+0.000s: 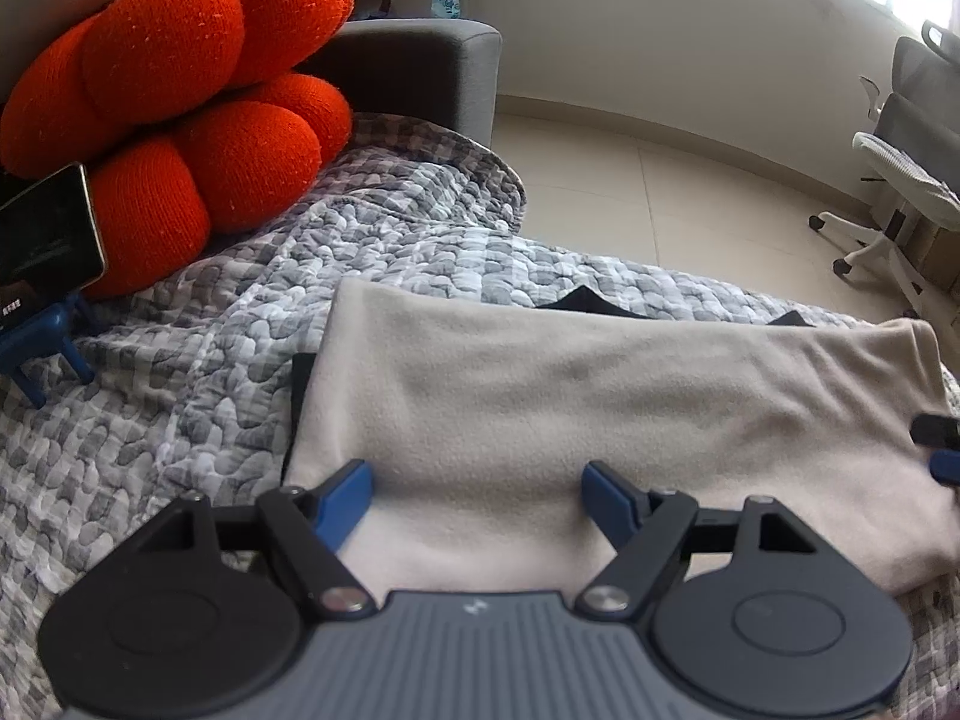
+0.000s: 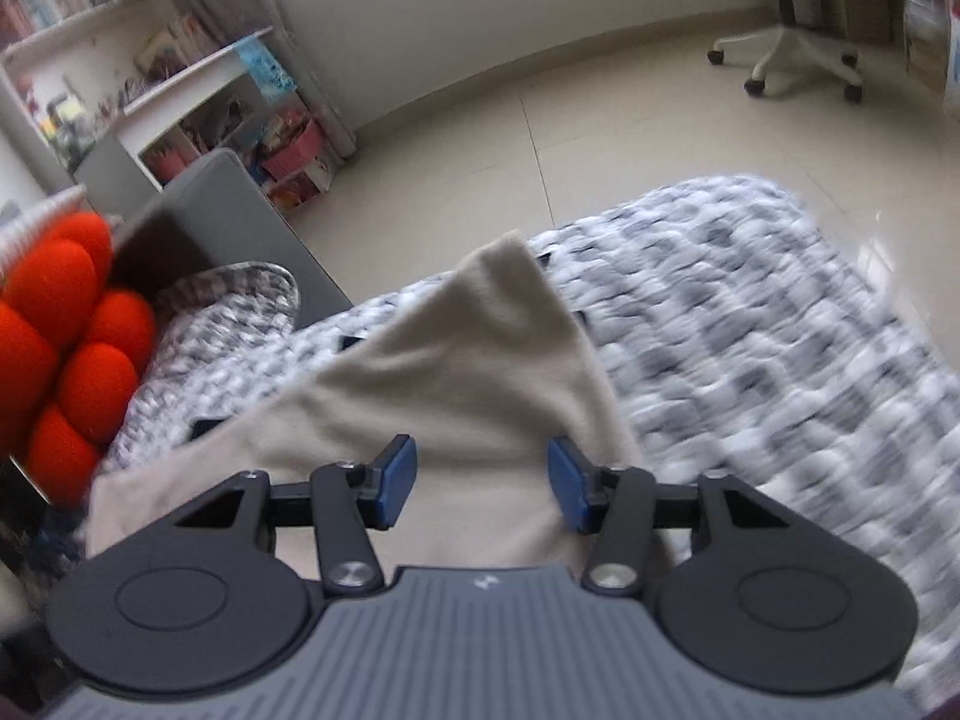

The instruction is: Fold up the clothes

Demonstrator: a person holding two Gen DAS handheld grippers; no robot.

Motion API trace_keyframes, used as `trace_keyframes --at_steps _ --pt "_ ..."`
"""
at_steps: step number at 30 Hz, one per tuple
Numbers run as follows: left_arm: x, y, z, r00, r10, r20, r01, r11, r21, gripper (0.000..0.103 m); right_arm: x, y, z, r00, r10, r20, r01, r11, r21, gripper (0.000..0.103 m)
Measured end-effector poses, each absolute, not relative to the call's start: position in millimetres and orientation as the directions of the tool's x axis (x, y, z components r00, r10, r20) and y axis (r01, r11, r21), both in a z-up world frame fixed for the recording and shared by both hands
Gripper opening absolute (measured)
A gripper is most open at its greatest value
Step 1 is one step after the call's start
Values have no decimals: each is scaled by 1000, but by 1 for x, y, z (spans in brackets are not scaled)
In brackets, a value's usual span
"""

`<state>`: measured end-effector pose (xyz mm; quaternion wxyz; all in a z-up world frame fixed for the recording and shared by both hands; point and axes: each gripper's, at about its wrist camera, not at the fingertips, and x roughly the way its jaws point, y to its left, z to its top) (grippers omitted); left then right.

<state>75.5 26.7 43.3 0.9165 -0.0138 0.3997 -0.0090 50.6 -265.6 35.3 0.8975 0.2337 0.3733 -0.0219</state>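
Two grippers are over one beige fleece garment [image 1: 600, 396], which lies flattened across the grey checked quilt [image 1: 180, 408] covering the sofa seat, near the seat's front edge, with dark fabric peeking out along its far and left edges. Your left gripper [image 1: 477, 501] stands wide with nothing between its pads, poised over the near hem. Your right gripper [image 2: 482, 483] is about half spread; cloth lies below and between its fingers, but the pads do not appear to press on it.

To fold well, I'd have you take both near corners at matching depth, pinch only the top layers you mean to move, and carry them level so the crease runs straight. Smooth the raised corner [image 2: 504, 264] toward the seat's far edge first, or it may bunch.

Both tools tilt downward at a moderate slant. The right wrist view is smeared, suggesting that hand is in motion. Keep clear of the orange cushion [image 1: 180, 102] at the seat's left end.
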Motion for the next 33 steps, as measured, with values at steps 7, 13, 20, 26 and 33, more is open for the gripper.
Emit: trace_keyframes --at_steps 7,13,20,26,33 --pt "75 32 45 680 -57 -731 17 998 -62 79 25 -286 47 754 145 -641 270 820 504 56" --pt "74 37 48 683 -74 -726 2 995 -100 79 9 -298 37 713 146 -686 356 767 534 64" --pt "75 37 48 684 -64 -726 -8 995 -95 79 -1 -317 20 702 242 -670 397 648 650 71" --pt "75 33 46 685 -46 -727 -7 997 -70 80 -2 -315 10 736 280 -616 399 554 730 73" --pt "75 31 46 686 -35 -726 -6 999 -54 80 7 -304 7 789 238 -567 356 575 737 75"
